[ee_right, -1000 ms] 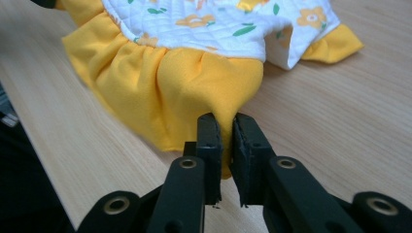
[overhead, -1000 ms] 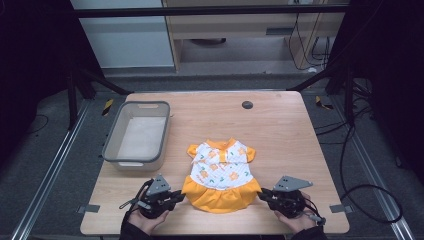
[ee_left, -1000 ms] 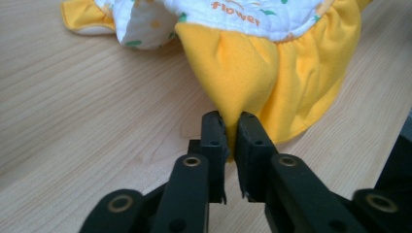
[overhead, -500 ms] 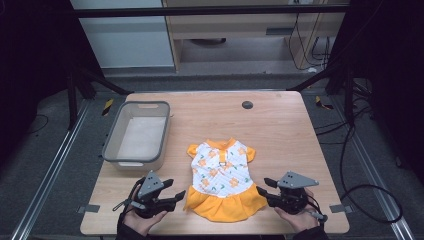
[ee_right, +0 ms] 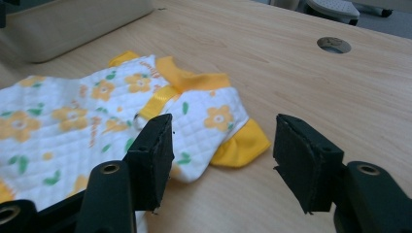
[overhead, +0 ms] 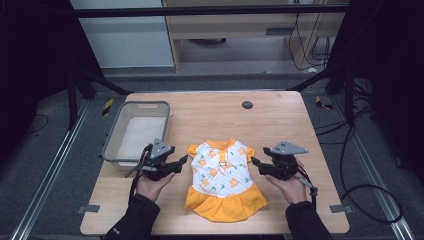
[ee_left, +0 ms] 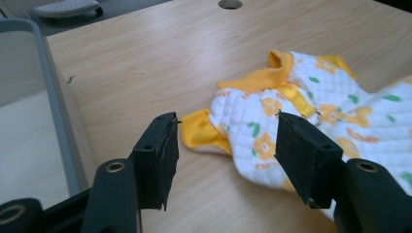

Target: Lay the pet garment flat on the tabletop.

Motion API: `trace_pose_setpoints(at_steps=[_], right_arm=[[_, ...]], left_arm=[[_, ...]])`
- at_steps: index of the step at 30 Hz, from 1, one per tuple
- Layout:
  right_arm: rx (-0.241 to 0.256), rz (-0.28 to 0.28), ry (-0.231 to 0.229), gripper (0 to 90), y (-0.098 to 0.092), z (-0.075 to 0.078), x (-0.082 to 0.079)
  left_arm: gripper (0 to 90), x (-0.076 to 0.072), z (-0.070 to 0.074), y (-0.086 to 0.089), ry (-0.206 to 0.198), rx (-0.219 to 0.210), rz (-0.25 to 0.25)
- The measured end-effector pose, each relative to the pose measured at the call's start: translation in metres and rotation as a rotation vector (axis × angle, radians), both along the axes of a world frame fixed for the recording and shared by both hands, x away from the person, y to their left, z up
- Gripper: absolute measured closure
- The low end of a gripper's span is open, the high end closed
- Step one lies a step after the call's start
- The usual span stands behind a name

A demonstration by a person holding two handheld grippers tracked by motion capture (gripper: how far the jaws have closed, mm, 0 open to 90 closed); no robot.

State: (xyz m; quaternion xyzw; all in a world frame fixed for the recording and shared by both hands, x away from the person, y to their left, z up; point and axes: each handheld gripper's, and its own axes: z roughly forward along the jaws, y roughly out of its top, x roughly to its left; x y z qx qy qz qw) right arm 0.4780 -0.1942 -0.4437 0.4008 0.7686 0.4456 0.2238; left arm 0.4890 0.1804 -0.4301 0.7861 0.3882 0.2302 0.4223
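Dress and fingers: the dress (overhead: pixel 222 180) lies flat on the tabletop (overhead: pixel 280 120) between the two grippers, one at each sleeve.
Left gripper (overhead: pixel 179 162): fingers apart, empty, aimed at the dress's near sleeve; in the left gripper view the yellow sleeve cuff (ee_left: pixel 204 133) lies on the wood between the two fingers (ee_left: pixel 158 155) and beyond their tips, not touched.
Right gripper (overhead: pixel 256 163): fingers apart, empty, just beside the other sleeve; in the right gripper view that cuff (ee_right: pixel 243 141) lies ahead of the gap between the fingers (ee_right: pixel 301 158), apart from them.
Hands: each gripper is held by a hand in a dark sleeve, coming in from the near edge.
Dress look: small, quilted white body with orange flowers and green leaves, yellow collar, cuffs and ruffled hem; spread out, collar away from the person, hem toward the near edge.
Bin (overhead: pixel 116 145): grey, at the tabletop's left side, close behind the left gripper, apart from the dress.
Hole (overhead: pixel 247 105): a round dark port in the wood, well beyond the collar.
In the way: bare wood lies between each gripper and its sleeve.
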Motion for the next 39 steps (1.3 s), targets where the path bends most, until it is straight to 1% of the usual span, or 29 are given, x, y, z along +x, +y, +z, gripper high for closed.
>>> trace_pose_setpoints(at_steps=[3,5,7,8,9,10,11,12,13,14,15,18,20,21,22,23,24,26,27,28,29,30,32,33,35,36,37,38,39], right_arm=[[-0.016,-0.015,0.017,42.7,0.006,-0.005,0.019],[-0.027,-0.026,0.022,44.5,0.010,-0.009,0.030],[-0.043,-0.040,0.039,45.0,0.012,-0.016,0.041],[-0.064,-0.052,0.059,45.8,0.014,-0.024,0.048],[-0.064,-0.052,0.059,45.8,0.014,-0.024,0.048],[-0.071,-0.056,0.067,46.1,0.015,-0.027,0.051],[-0.082,-0.063,0.080,46.6,0.015,-0.032,0.055],[-0.102,-0.067,0.091,46.9,0.015,-0.039,0.060],[-0.102,-0.067,0.091,46.9,0.015,-0.039,0.060],[-0.116,-0.074,0.104,47.2,0.016,-0.045,0.065],[-0.116,-0.074,0.104,47.2,0.016,-0.045,0.065],[-0.121,-0.085,0.122,48.7,0.014,-0.053,0.071],[-0.118,-0.089,0.146,50.6,0.013,-0.061,0.075],[-0.118,-0.089,0.146,50.6,0.013,-0.061,0.075],[-0.097,-0.091,0.149,55.4,0.013,-0.061,0.076],[-0.097,-0.091,0.149,55.4,0.013,-0.061,0.076],[-0.087,-0.087,0.155,61.0,0.013,-0.062,0.077],[-0.080,-0.076,0.157,67.6,0.014,-0.062,0.076],[-0.080,-0.076,0.157,67.6,0.014,-0.062,0.076],[-0.073,-0.071,0.165,77.1,0.017,-0.062,0.075],[-0.073,-0.071,0.165,77.1,0.017,-0.062,0.075],[-0.070,-0.069,0.170,80.9,0.018,-0.061,0.074],[-0.072,-0.060,0.168,87.1,0.020,-0.061,0.073],[-0.075,-0.059,0.167,88.7,0.020,-0.059,0.072],[-0.060,-0.056,0.163,89.0,0.018,-0.056,0.071],[-0.052,-0.050,0.150,89.1,0.017,-0.053,0.070],[-0.052,-0.050,0.150,89.1,0.017,-0.053,0.070],[-0.024,-0.044,0.116,89.2,0.014,-0.043,0.069],[-0.019,-0.042,0.105,89.3,0.014,-0.039,0.069]], left_arm=[[43.5,0.019,-0.005,-0.009,0.011,0.016,0.025],[44.4,0.031,-0.009,-0.015,0.024,0.040,0.040],[45.2,0.045,-0.016,-0.021,0.041,0.062,0.058],[46.4,0.053,-0.022,-0.024,0.069,0.065,0.069],[46.6,0.053,-0.022,-0.024,0.069,0.065,0.069],[46.6,0.060,-0.028,-0.027,0.101,0.073,0.072],[46.8,0.062,-0.031,-0.029,0.112,0.082,0.078],[48.2,0.066,-0.038,-0.033,0.115,0.117,0.080],[48.3,0.066,-0.038,-0.033,0.115,0.117,0.080],[49.2,0.068,-0.043,-0.035,0.125,0.141,0.088],[49.2,0.070,-0.046,-0.035,0.132,0.154,0.091],[50.8,0.074,-0.056,-0.036,0.155,0.179,0.106],[53.8,0.076,-0.061,-0.036,0.155,0.194,0.111],[53.8,0.076,-0.062,-0.036,0.162,0.180,0.109],[58.1,0.076,-0.063,-0.035,0.169,0.166,0.108],[58.1,0.076,-0.064,-0.035,0.170,0.159,0.105],[65.7,0.075,-0.065,-0.034,0.177,0.141,0.097],[74.2,0.074,-0.066,-0.034,0.193,0.107,0.083],[76.0,0.074,-0.066,-0.034,0.193,0.107,0.083],[79.4,0.073,-0.065,-0.037,0.190,0.115,0.077],[82.7,0.073,-0.065,-0.037,0.190,0.115,0.077],[82.7,0.072,-0.065,-0.039,0.191,0.121,0.076],[87.0,0.071,-0.065,-0.041,0.187,0.131,0.077],[88.3,0.071,-0.065,-0.041,0.188,0.132,0.075],[88.7,0.071,-0.062,-0.038,0.196,0.125,0.063],[88.8,0.071,-0.062,-0.038,0.196,0.125,0.063],[88.8,0.071,-0.059,-0.037,0.181,0.130,0.060],[88.9,0.070,-0.050,-0.035,0.149,0.114,0.057],[88.9,0.071,-0.044,-0.034,0.136,0.106,0.060]])
